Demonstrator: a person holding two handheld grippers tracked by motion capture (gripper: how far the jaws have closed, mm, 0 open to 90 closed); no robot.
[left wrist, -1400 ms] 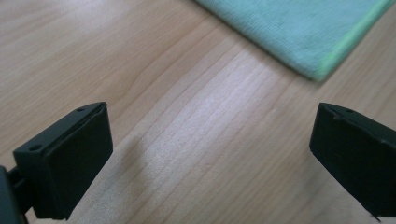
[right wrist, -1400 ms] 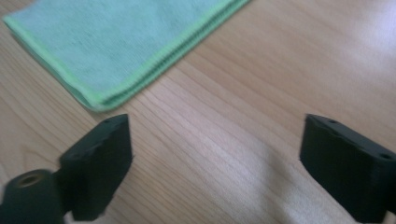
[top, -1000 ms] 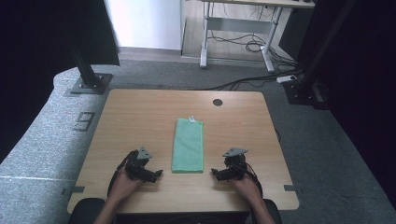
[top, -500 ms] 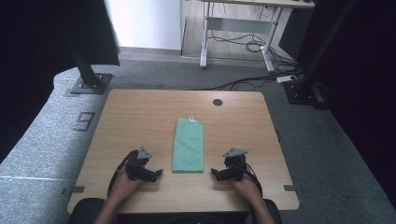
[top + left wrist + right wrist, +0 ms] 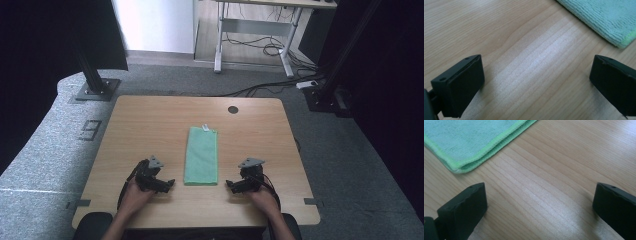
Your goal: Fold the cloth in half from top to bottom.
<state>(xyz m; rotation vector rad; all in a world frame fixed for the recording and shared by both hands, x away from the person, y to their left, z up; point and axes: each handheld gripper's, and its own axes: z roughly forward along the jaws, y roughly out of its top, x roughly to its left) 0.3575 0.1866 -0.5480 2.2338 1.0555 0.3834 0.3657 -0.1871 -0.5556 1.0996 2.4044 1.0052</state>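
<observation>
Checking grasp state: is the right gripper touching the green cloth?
Apart. The right gripper view shows bare table between the right gripper and green cloth.

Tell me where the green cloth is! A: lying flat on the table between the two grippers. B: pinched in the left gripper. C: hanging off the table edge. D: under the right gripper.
A: the green cloth lies flat on the table, with the left gripper and right gripper open at either side of it, neither touching it.

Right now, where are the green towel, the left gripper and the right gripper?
green towel [image 5: 201, 156]: high view, middle of the folded cloth.
left gripper [image 5: 170, 183]: high view, between its open jaw tips.
right gripper [image 5: 230, 185]: high view, between its open jaw tips.
</observation>
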